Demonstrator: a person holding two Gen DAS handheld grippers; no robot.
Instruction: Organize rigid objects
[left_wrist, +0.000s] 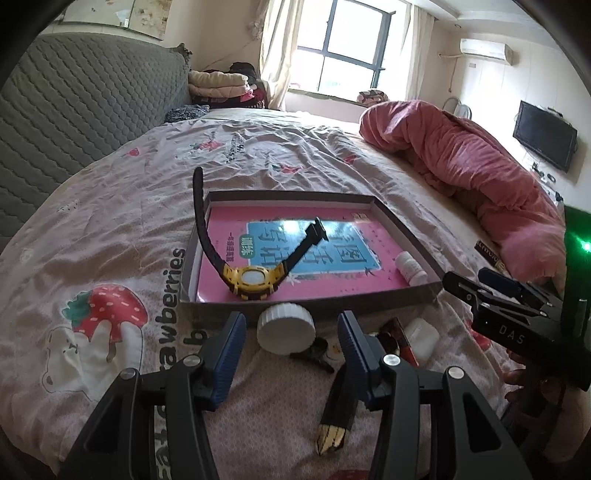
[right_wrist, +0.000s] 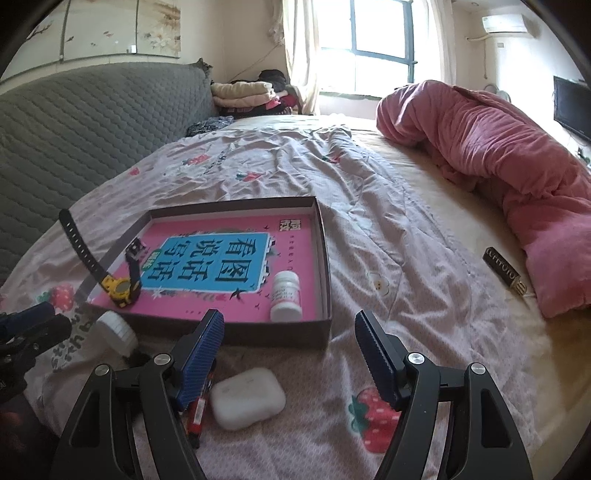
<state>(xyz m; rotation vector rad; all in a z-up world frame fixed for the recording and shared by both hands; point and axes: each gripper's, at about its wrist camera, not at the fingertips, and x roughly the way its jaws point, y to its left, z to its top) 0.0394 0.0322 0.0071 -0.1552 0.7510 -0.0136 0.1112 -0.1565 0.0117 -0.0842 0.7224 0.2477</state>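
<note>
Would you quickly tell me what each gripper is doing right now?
Left gripper: open, holding nothing, white round jar between its fingers.
Right gripper: open, holding nothing.

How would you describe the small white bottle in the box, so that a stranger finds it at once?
On the bed lies a shallow brown box with a pink and blue book on its floor. The bottle rests in the box's near right corner, seen from the right wrist. Unlike the yellow watch across the box, it is white and cylindrical, with a label.
</note>
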